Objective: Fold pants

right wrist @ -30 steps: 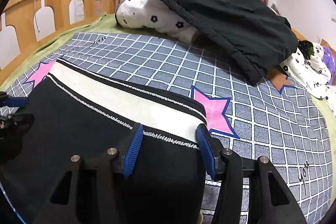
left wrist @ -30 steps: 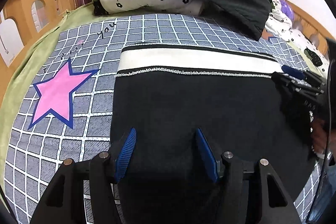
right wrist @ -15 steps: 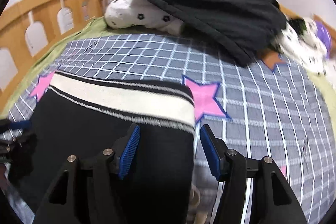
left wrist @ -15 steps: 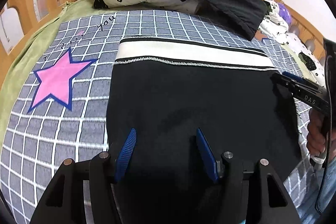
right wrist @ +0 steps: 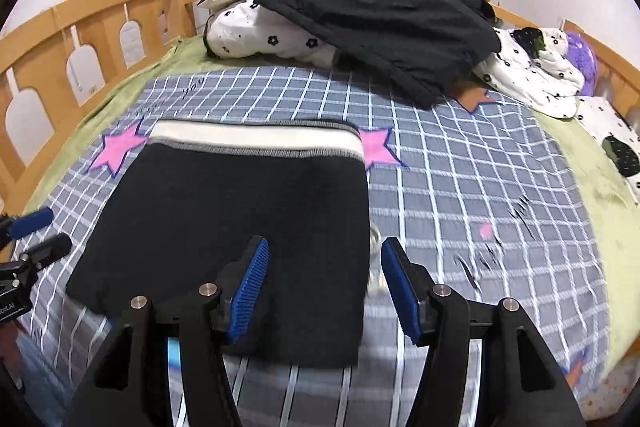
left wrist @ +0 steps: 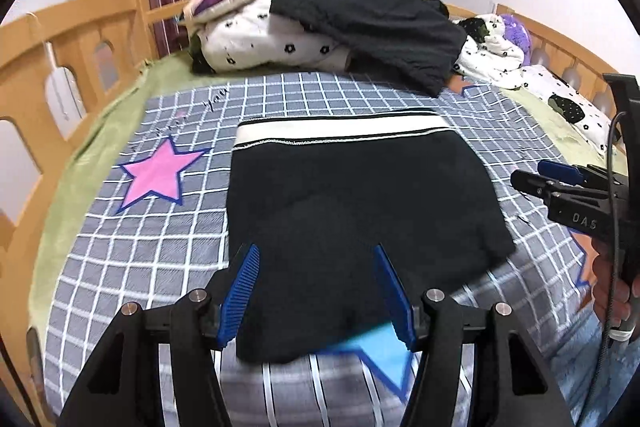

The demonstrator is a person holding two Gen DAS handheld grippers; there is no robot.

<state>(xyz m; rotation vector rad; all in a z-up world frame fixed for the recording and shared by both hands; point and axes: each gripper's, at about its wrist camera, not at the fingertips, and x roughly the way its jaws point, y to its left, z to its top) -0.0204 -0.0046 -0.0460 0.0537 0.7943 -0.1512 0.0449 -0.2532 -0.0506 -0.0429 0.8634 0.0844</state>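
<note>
Near the bed's (left wrist: pixel 100 131) front edge we see the pants (left wrist: pixel 352 203) folded flat (waistband farthest away), while left tongs (left wrist: pixel 316 291) and right tongs (right wrist: pixel 324 287) hover wide apart, gripping nothing, seemingly finished.

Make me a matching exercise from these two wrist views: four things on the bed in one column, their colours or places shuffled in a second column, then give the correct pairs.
Things
1. folded pants
2. waistband
3. star
4. dark jacket

Descriptions
A. pink, printed on the checked bedspread
B. draped over the flower-print quilt at the far end of the bed
C. black, lying flat in front of both open grippers, left gripper and right gripper
D. cream band along the far edge of the pants

Pairs: 1-C, 2-D, 3-A, 4-B
</note>
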